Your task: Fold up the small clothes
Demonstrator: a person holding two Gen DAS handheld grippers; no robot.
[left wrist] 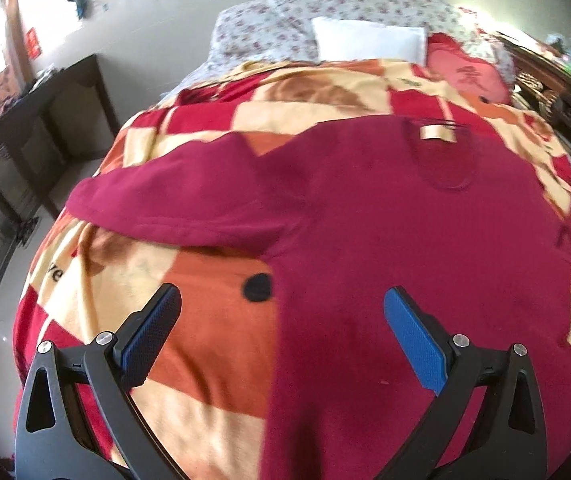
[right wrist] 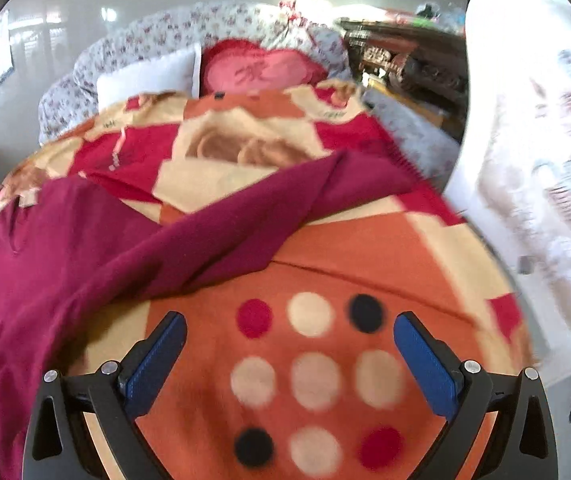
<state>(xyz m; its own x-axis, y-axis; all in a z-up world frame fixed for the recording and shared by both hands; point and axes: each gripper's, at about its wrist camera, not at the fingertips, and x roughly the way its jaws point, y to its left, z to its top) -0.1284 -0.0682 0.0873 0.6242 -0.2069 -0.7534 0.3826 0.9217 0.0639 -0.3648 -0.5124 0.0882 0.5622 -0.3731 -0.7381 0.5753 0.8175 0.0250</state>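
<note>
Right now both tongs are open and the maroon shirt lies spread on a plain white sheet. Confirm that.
Not quite. Both the left tongs and right tongs are open, and the maroon shirt lies spread, but on a red, orange and cream patterned blanket, as both wrist views show.

The bed (left wrist: 189,360) is covered by a patchwork blanket (left wrist: 205,320) in red, orange and cream with dots. A maroon shirt (left wrist: 385,240) lies spread flat on the blanket, collar toward twelve o'clock, one sleeve reaching to nine o'clock. At the head lie a white pillow (left wrist: 365,38), a pink cushion (left wrist: 465,74) and floral bedding (left wrist: 269,28).
</note>
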